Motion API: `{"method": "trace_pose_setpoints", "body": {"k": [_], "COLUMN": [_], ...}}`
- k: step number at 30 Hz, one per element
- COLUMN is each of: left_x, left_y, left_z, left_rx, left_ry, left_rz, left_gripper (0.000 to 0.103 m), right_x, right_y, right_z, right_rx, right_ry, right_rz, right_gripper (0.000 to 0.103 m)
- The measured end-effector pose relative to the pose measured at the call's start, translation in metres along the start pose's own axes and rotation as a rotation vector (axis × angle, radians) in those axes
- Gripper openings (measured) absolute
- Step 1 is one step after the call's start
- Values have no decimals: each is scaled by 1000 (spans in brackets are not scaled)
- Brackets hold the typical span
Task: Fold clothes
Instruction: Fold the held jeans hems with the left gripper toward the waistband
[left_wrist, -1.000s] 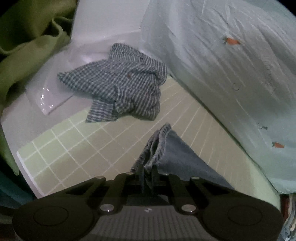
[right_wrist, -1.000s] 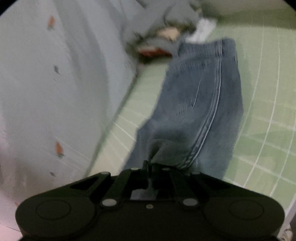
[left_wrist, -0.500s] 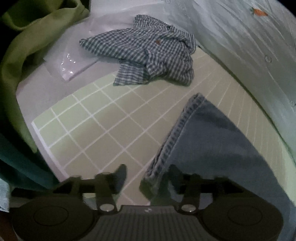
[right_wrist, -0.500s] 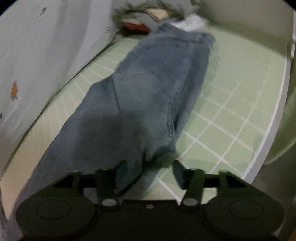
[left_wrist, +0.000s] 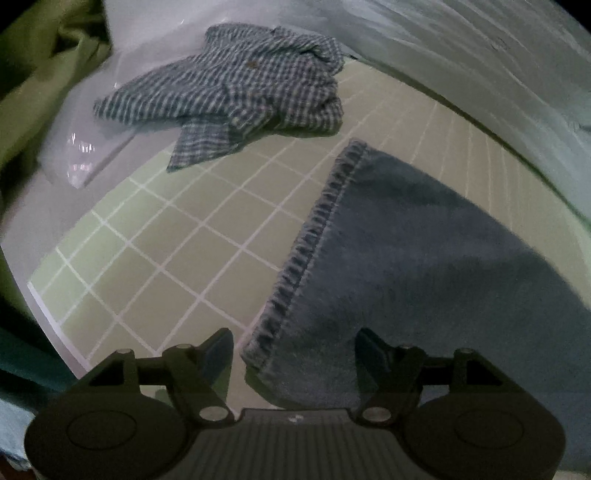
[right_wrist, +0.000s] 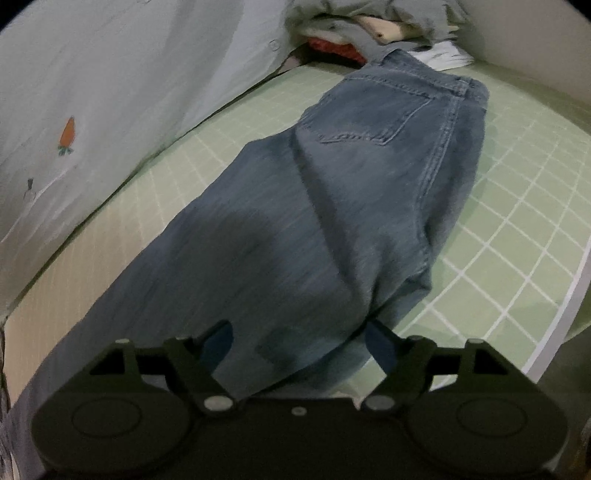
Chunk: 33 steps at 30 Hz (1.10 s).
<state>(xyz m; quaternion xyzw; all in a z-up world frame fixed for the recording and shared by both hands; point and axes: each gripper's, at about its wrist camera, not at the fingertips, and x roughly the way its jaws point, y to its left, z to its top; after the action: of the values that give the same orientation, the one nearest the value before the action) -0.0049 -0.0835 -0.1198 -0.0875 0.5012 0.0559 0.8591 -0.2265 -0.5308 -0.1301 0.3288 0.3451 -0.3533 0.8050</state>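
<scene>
Jeans are laid lengthwise on the gridded mat, waistband at the far end against a heap of clothes, hem at the near end. A crumpled shirt is seen beyond the hem, partly on the mat and partly on a plastic bag to its left. A draped sheet runs along the mat's far long edge, left of the jeans in the right wrist view.

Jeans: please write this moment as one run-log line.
jeans: flat on green mat | left tool: just opened, released | right tool: just opened, released
</scene>
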Motion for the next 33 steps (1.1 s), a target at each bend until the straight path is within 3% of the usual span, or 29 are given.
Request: {"method": "trace_pose_setpoints", "body": {"k": [2, 4, 5, 11, 18, 22, 27, 33], "left_x": [-2, -3, -3, -4, -1, -12, -43, -73], "left_y": [-6, -6, -6, -1, 32, 30, 1, -78], "left_z": [-4, -4, -4, 0, 23, 32, 42, 43], "left_rx": [50, 50, 38, 1, -113, -107, -43, 84], "left_ry": [-30, -40, -47, -85, -95, -118, -206, -265], "left_rz": [2, -22, -28, 18, 74, 62, -8, -118], "left_gripper": [54, 32, 26, 22, 21, 19, 18, 17], "right_x": [0, 0, 1, 3, -6, -8, -7, -7], "right_y": [3, 8, 10, 15, 4, -10, -24, -32], "right_z": [-2, -6, -7, -15, -13, -10, 0, 11], "right_rx": [-22, -50, -66, -110, -138, -112, -74, -80], "right_ry": [9, 15, 18, 37, 26, 25, 24, 19], "right_rz": [-2, -6, -5, 3, -9, -22, -34, -23], "right_gripper": [81, 81, 81, 81, 81, 81, 81, 81]}}
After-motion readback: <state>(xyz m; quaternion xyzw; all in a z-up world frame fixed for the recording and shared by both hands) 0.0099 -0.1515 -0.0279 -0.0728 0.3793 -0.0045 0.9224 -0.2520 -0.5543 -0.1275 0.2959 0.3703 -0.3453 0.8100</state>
